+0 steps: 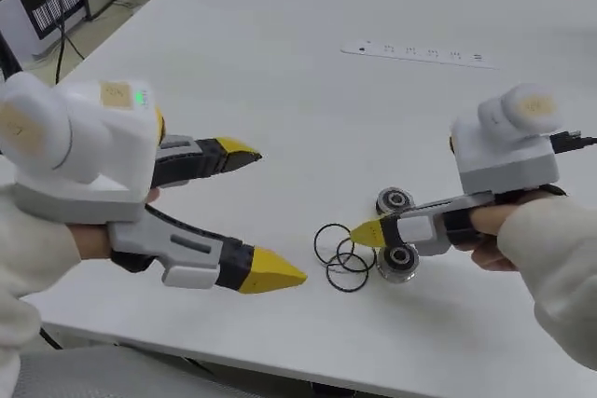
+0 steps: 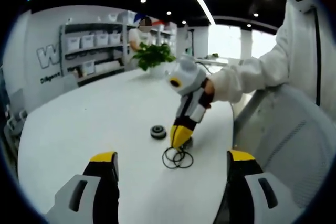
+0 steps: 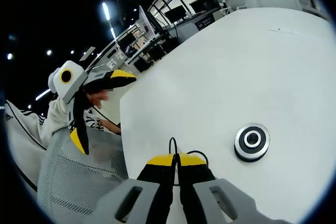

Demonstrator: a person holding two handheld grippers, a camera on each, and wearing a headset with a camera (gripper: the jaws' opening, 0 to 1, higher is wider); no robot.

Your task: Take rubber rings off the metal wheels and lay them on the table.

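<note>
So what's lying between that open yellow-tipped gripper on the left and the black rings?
Nothing: between the left gripper and the rings the table is bare, as the head view shows.

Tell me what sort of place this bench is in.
Probably an open-plan lab or office workspace: shelves of white storage bins line a wall, a potted plant stands on the long white table, and a mesh office chair stands beside it.
</note>
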